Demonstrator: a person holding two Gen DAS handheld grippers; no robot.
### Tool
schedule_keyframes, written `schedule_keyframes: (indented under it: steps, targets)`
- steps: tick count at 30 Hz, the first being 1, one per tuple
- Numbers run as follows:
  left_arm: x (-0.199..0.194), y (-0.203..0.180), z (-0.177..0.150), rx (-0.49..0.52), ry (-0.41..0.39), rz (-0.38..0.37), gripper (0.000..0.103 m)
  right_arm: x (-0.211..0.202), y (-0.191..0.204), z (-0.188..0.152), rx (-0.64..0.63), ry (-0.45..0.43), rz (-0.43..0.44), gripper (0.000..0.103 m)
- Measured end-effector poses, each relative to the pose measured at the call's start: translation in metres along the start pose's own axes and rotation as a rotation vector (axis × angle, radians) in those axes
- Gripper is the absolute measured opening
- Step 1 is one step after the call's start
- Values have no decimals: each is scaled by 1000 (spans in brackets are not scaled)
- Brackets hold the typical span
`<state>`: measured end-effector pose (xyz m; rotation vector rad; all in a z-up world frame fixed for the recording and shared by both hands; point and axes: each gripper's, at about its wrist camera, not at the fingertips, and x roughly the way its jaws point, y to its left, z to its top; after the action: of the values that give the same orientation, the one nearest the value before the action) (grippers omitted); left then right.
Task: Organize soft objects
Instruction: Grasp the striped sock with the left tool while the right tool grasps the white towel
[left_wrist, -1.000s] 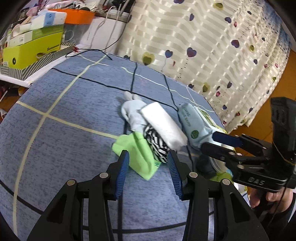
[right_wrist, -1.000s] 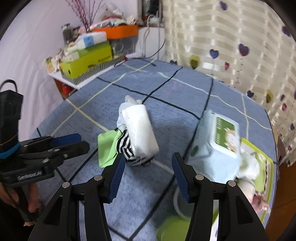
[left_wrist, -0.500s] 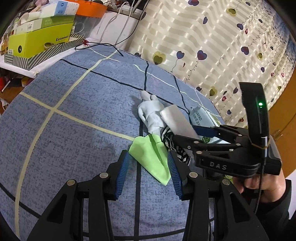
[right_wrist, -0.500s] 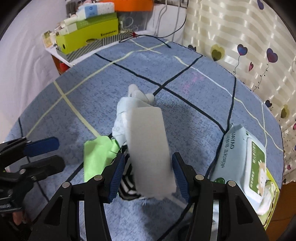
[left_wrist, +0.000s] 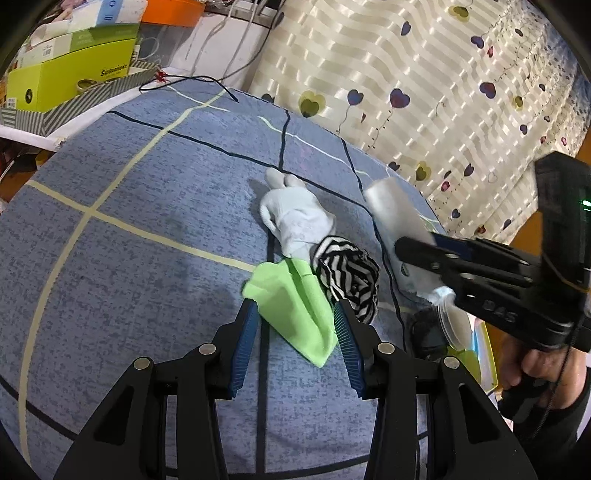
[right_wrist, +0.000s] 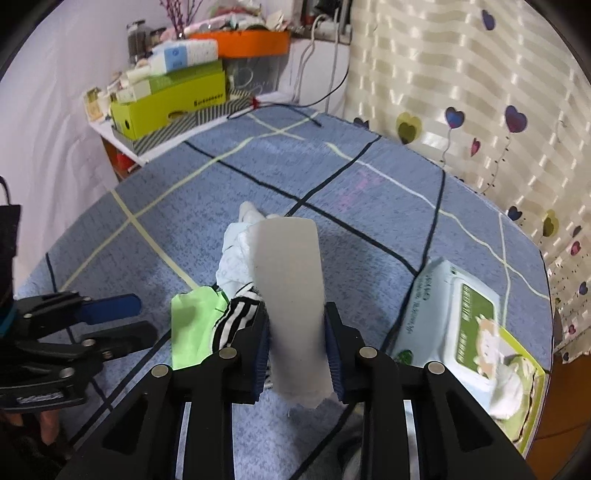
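The right gripper (right_wrist: 297, 350) has just closed its jaws and now pinches the pale white rectangular foam block (right_wrist: 291, 295), lifted off the blue checked bed cover (left_wrist: 147, 206). The left gripper (left_wrist: 295, 343) hangs with fingers spread wide around a corner of the bright green folded cloth (left_wrist: 295, 306), not pressing it. At two o'clock from the cloth lies the black-and-white striped sock (left_wrist: 349, 277), touching it; the light grey glove (left_wrist: 295, 221) lies at twelve.
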<state>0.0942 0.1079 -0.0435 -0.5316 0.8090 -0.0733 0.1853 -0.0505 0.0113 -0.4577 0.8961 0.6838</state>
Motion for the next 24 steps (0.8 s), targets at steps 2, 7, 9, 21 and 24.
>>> schedule_keyframes:
  steps: [2,7,9,21,24]
  targets:
    - [4,-8,0,19,7,-5,44,-8,-4,-5,16,-14,1,27]
    - [14,-26,2,62,19,-25,44,-29,-16,-18,57,-49,2,27]
    - [20,-34,4,83,28,-24,44,-37,-21,-22,72,-65,0,27]
    - [64,-69,21,253,76,56,44,-63,-42,-38,129,-130,18,27]
    - [74,-77,16,278,109,51,44,-64,-46,-40,138,-135,21,27]
